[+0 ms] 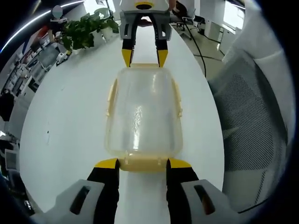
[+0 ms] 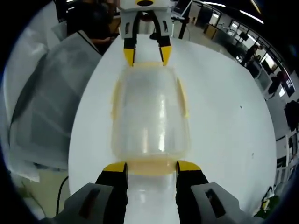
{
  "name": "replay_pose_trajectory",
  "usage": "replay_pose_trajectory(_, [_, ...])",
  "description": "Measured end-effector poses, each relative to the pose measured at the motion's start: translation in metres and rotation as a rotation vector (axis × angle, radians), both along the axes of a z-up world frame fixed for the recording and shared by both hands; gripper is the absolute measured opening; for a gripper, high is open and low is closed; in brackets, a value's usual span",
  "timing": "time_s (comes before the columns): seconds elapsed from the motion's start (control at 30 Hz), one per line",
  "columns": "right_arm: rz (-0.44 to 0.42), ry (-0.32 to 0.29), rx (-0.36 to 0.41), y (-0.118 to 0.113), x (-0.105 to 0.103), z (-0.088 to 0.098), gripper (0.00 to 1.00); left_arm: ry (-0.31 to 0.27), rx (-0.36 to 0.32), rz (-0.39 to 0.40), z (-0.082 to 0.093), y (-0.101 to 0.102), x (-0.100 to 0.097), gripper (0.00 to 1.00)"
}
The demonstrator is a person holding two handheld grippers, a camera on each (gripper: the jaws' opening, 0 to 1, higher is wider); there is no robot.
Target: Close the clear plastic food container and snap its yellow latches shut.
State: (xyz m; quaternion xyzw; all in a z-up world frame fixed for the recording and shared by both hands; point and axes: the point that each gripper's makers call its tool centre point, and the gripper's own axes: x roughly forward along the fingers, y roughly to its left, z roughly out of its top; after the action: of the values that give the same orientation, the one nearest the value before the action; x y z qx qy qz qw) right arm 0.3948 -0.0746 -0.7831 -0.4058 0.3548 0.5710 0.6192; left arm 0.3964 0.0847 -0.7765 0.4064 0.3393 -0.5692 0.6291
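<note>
The clear container lies lidded on the white worktop, right tool and left tool spread open at its opposite end latches.

Bright, even office light

Glare streaks the clear container lid; beyond the white table everything bends and perhaps softens slightly.

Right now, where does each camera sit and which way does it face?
Left gripper view: rides the left claw, looking along the container toward the right claw and plants.
Right gripper view: rides the right claw, facing back over the container at the left claw.
Shared: container, white table, both claws.
</note>
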Motion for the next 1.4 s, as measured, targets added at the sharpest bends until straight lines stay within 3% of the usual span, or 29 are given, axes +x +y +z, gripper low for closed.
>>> replay_pose_trajectory(1.4, [-0.019,0.023,-0.029,-0.064,0.003,-0.007,0.38,0.022,-0.022,-0.028,-0.006,-0.063,0.005,0.38])
